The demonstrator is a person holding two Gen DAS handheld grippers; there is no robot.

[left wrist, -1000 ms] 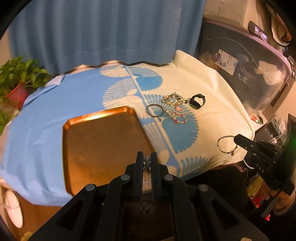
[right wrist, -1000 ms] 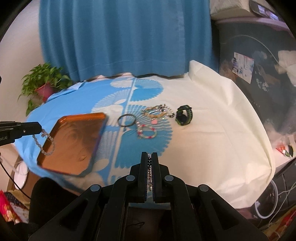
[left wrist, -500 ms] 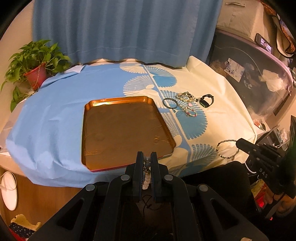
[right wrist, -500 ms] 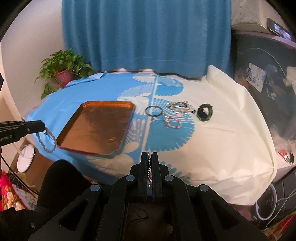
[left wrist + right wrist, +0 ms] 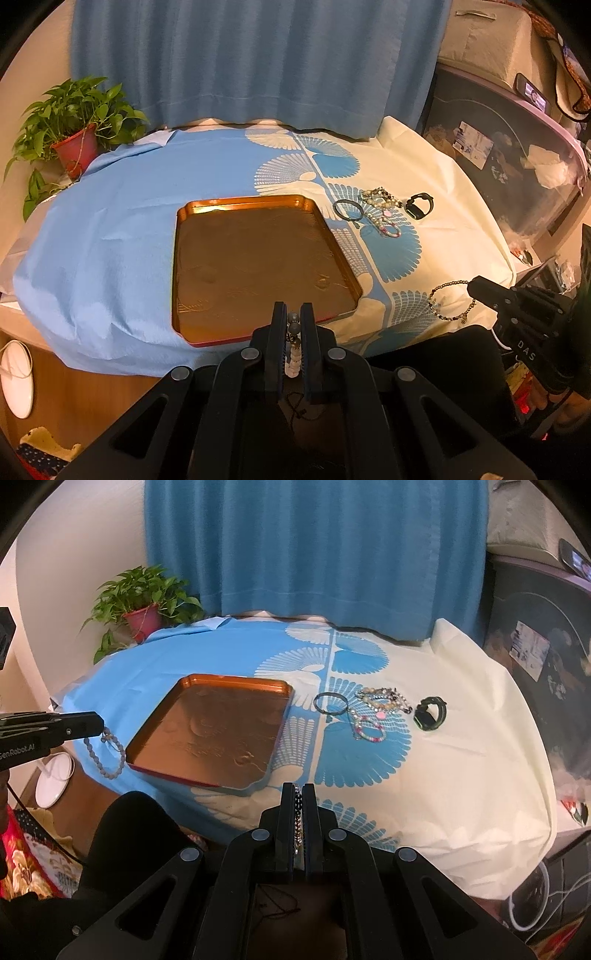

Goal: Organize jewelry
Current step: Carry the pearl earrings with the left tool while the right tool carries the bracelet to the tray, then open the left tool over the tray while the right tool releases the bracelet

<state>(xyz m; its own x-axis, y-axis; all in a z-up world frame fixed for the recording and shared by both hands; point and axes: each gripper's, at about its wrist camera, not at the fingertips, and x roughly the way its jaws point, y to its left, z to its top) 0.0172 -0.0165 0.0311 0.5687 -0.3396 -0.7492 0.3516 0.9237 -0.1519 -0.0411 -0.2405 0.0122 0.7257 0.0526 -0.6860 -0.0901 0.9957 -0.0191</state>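
Jewelry lies in a small cluster on a desk covered by a blue and cream cloth (image 5: pixel 110 236) printed with fan shapes. The cluster sits just right of a copper-coloured tray (image 5: pixel 255 258), whose bare floor holds nothing. Nearest the tray is a plain dark bangle (image 5: pixel 330 703). Beside it is a tangle of pale beaded bracelets (image 5: pixel 384 698), with a pink and multicoloured bead bracelet (image 5: pixel 369 733) just in front. A black watch (image 5: pixel 430 712) with a green edge lies at the right end, slightly apart from the beads.

2 more pieces are off the desk, each clamped in a gripper. The left gripper (image 5: pixel 294 325) is clenched on a bracelet of grey and white beads (image 5: pixel 105 753), which hangs in a loop beside the tray's near left corner in the right wrist view. The right gripper (image 5: pixel 299 805) is squeezed tight on a thin dark beaded chain (image 5: pixel 448 301), which dangles over the desk's near right edge in the left wrist view.

Behind the desk hang blue curtains (image 5: pixel 317 554), and a potted green plant (image 5: pixel 74 122) stands at the far left.
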